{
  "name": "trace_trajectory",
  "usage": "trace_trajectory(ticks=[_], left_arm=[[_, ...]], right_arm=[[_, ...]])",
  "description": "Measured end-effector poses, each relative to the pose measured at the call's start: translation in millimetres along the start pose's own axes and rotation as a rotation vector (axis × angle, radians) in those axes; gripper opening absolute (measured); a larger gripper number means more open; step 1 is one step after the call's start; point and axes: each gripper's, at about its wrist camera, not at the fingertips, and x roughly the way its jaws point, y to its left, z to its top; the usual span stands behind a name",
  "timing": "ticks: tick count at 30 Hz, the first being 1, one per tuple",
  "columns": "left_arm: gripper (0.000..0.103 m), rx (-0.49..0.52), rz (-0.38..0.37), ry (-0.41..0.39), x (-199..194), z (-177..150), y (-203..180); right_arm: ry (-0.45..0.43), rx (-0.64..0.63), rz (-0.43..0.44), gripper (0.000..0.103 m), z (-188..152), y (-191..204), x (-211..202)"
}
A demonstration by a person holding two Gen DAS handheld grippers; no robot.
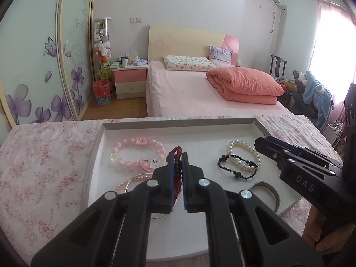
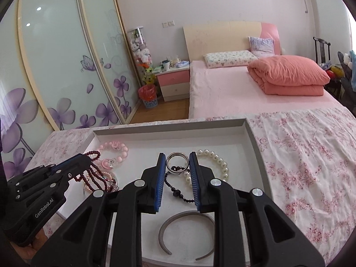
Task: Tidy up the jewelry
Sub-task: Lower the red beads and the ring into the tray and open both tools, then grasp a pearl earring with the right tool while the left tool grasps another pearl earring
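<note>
Clamped between the left gripper's (image 1: 177, 155) nearly shut pads, a dark red bead strand (image 1: 177, 173) hung in limp loops over the white tray (image 1: 178, 125); light and floppy, it would likely swing and snag, so a pinch mid-strand looked wisest. Right gripper (image 2: 177, 159) held a steel ring (image 2: 177, 162) across its rim, fingers only slightly parted; hard and slick, the ring could squirt out. Below lay a black bead bracelet (image 2: 178, 191), a white pearl bracelet (image 2: 219, 162) and a grey open bangle (image 2: 187, 231), with a pink bead bracelet (image 1: 138, 153) leftward, crowding any set-down spot.
</note>
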Motion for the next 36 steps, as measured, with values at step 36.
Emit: trace_trajectory(ticks=[36], left_arm=[[0.041,-0.072,0.102,0.000,-92.3,-53.7,45.3]], right_arm=[[0.230,-0.104,-0.029,0.028,-77.2,-6.7,-40.9]])
